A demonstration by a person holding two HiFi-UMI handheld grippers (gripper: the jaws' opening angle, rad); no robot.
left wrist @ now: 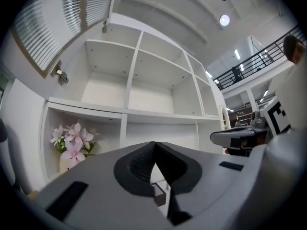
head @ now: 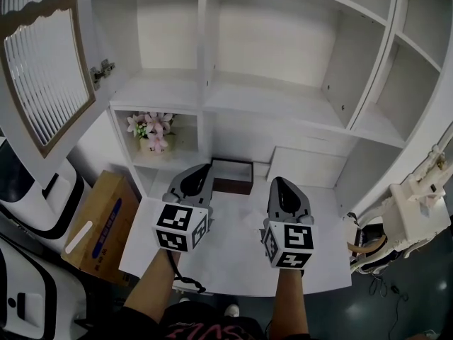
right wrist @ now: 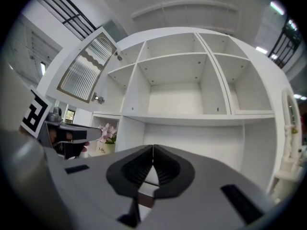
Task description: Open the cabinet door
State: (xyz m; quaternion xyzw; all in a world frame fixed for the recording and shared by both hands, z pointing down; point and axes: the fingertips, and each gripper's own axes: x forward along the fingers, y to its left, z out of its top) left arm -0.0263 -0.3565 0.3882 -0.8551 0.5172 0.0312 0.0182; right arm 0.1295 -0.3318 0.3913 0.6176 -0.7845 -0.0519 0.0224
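Left gripper (head: 201, 168) and right gripper (head: 280, 182) are both clenched shut on nothing, near over the table (head: 233, 257), while the cabinet door (head: 42, 69) hangs swung open up far left, closest to the left one.

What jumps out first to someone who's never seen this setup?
A white cabinet fills the view, its ribbed-glass door swung open at upper left. Pink flowers sit in a lower left compartment. The left gripper and right gripper, both shut, hover side by side below.
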